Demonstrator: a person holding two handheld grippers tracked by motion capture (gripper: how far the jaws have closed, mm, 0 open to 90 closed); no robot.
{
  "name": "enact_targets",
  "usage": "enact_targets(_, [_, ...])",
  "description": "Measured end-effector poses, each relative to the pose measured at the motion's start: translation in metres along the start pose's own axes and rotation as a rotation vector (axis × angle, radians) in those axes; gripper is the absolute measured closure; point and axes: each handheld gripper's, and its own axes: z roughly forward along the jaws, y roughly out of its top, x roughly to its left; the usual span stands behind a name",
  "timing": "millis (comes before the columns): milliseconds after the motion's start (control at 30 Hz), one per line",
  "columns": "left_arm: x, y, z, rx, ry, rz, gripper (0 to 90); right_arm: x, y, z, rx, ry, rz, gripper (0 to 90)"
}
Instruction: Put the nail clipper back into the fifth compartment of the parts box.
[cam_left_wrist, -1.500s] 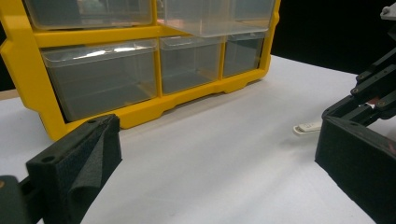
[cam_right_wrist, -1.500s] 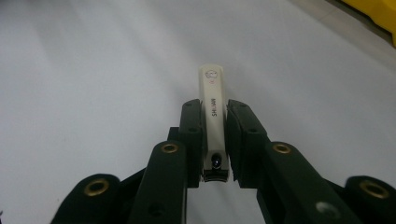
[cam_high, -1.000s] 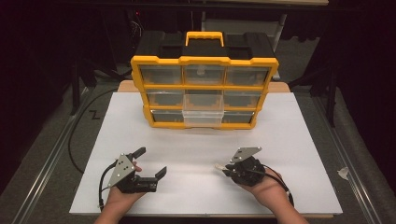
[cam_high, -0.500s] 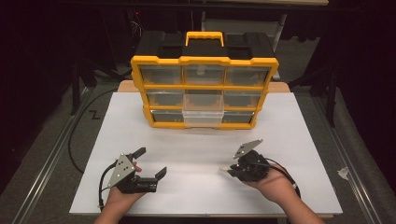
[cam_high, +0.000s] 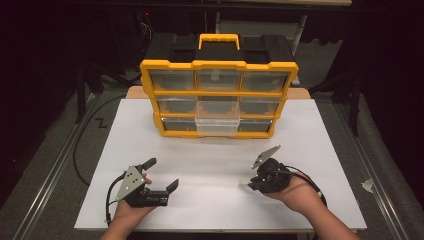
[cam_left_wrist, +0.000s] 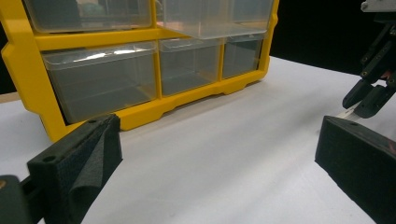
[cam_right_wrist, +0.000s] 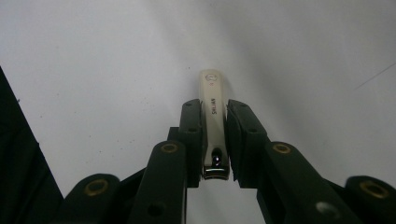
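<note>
Item one, my right gripper (cam_right_wrist: 210, 140): jaws closed on a cream nail clipper (cam_right_wrist: 212, 126), pads pressing its two long sides, its rounded lever end jutting beyond the fingertips, its metal cutting end back toward the gripper body. In the high view that gripper (cam_high: 250, 183) sits low over the white board (cam_high: 210, 150), the clipper's pale tip (cam_high: 243, 183) just clear of the jaws. Item two, my left gripper (cam_high: 161, 175): jaws spread wide, nothing between them, resting on the board well apart from the right. Item three, beyond both grippers: a yellow drawer organiser (cam_high: 218, 97), its clear middle drawer (cam_high: 217, 117) pulled partly out.
</note>
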Motion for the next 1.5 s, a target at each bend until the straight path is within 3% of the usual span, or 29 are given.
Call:
enact_targets(500, [0.0,0.0,0.0,-0.004,0.0,0.002,1.2,-0.005,0.007,-0.008,0.09,0.018,-0.029,79.0])
enact_targets(1233, [-0.001,0.0,-0.001,-0.007,-0.003,0.003,1.2,-0.008,0.023,-0.03,0.125,0.043,-0.09,79.0])
enact_targets(1500, [-0.001,0.0,-0.001,-0.004,-0.004,0.005,1.3,-0.008,0.03,-0.039,0.122,0.04,-0.092,78.9])
